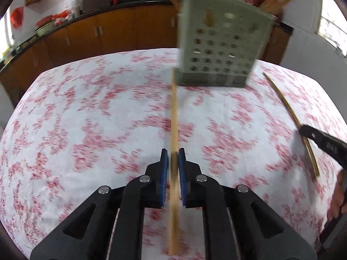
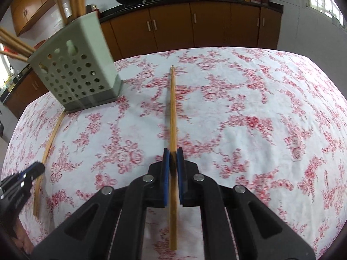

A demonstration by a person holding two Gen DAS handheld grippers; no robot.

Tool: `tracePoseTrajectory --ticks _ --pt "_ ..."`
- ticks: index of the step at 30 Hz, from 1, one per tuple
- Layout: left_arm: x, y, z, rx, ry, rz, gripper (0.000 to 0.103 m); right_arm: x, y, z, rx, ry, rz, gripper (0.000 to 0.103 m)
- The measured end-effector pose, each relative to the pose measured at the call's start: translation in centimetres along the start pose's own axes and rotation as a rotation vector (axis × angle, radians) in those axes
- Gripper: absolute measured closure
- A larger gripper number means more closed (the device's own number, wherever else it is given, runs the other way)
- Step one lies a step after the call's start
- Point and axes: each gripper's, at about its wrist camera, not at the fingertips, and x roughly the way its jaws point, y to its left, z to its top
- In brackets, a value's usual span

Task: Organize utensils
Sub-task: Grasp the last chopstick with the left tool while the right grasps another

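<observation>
Left gripper (image 1: 173,151) clamped on one chopstick (image 1: 174,117); its far tip sits just beside the holder (image 1: 219,49) base. Right gripper (image 2: 173,151) clamped on a second chopstick (image 2: 172,108), which points out over bare tablecloth (image 2: 249,112). Holder stands toward the far table edge, left of the right gripper. Open cloth to the right of the right chopstick and left of the left one. Count: two chopsticks gripped, several more upright in the holder (number unclear), one holder, two grippers.
</observation>
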Motion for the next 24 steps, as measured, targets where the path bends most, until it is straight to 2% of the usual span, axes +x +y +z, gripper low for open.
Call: tracePoseTrajectory --ticks 7,10,14,17,22,24 --pt "0.6 5.0 2.3 -0.105 -0.024 0.076 0.094 0.6 2.4 0.6 -0.086 -0.015 0.017 0.095" --pt "1.3 6.3 2.9 -0.14 -0.016 0.093 0.094 0.9 2.7 1.1 -0.107 -0.033 -0.008 0.095" --pt "1.8 6.6 2.7 -0.198 -0.015 0.101 0.095 1.6 2.0 2.2 -0.073 -0.041 -0.04 0.095" --pt "1.4 5.4 2.3 -0.172 -0.018 0.027 0.095 1.6 1.6 2.3 -0.066 -0.042 -0.034 0.095" --pt "0.1 4.1 2.4 -0.033 -0.063 -0.033 0.095 0.9 1.1 2.1 -0.065 -0.045 -0.015 0.095" --pt "-0.1 4.0 2.7 -0.001 -0.058 -0.061 0.095 0.7 1.0 2.0 -0.062 -0.045 -0.012 0.095"
